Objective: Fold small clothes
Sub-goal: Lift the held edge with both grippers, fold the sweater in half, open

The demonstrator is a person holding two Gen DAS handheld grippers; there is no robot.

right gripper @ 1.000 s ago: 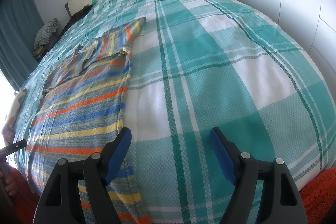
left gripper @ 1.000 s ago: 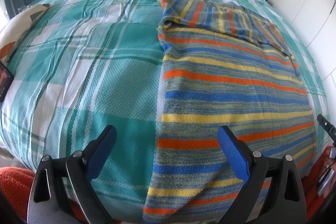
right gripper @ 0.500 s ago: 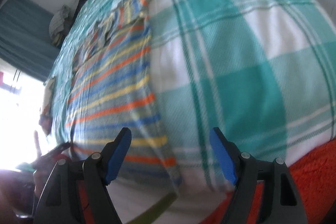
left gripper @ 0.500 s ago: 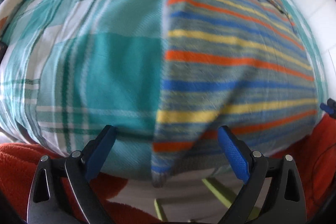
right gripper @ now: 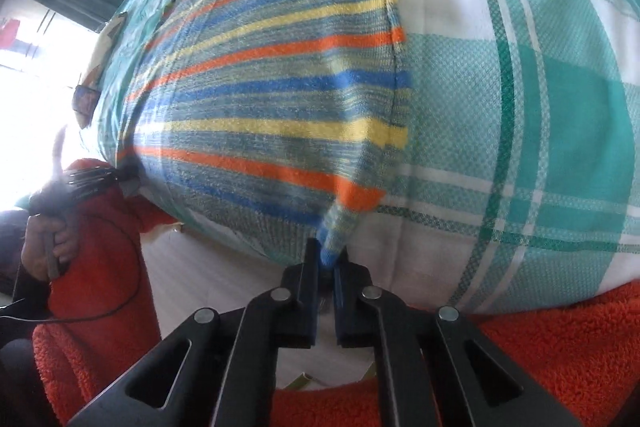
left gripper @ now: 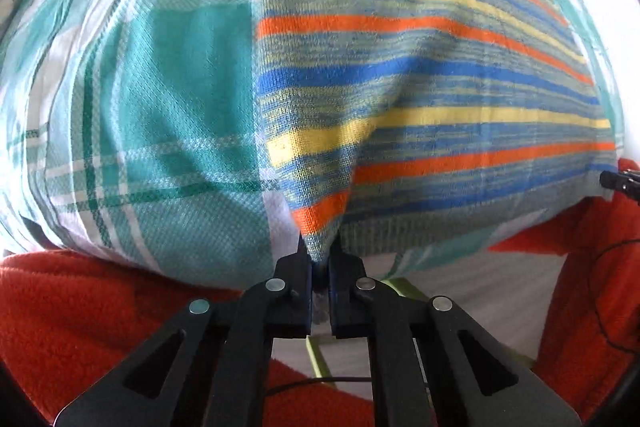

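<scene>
A striped knit sweater [left gripper: 420, 67] in blue, orange, yellow and grey lies flat on the bed, its hem at the near edge. It also shows in the right wrist view [right gripper: 272, 95]. My left gripper [left gripper: 319, 259] is shut on the hem's left corner. My right gripper [right gripper: 327, 263] is shut on the hem's right corner. The cloth puckers up into each pair of jaws. The left gripper [right gripper: 92, 179] and the hand holding it show at the left of the right wrist view.
The bed has a teal and white plaid cover [left gripper: 152, 87], also seen in the right wrist view [right gripper: 520, 107]. An orange fleece [left gripper: 100, 307] lies below the bed's edge. A curtain and bright window [right gripper: 36, 27] are at the left.
Both grippers dropped to the bed's near edge and closed on the sweater's hem corners. They were open and apart half a second ago.
</scene>
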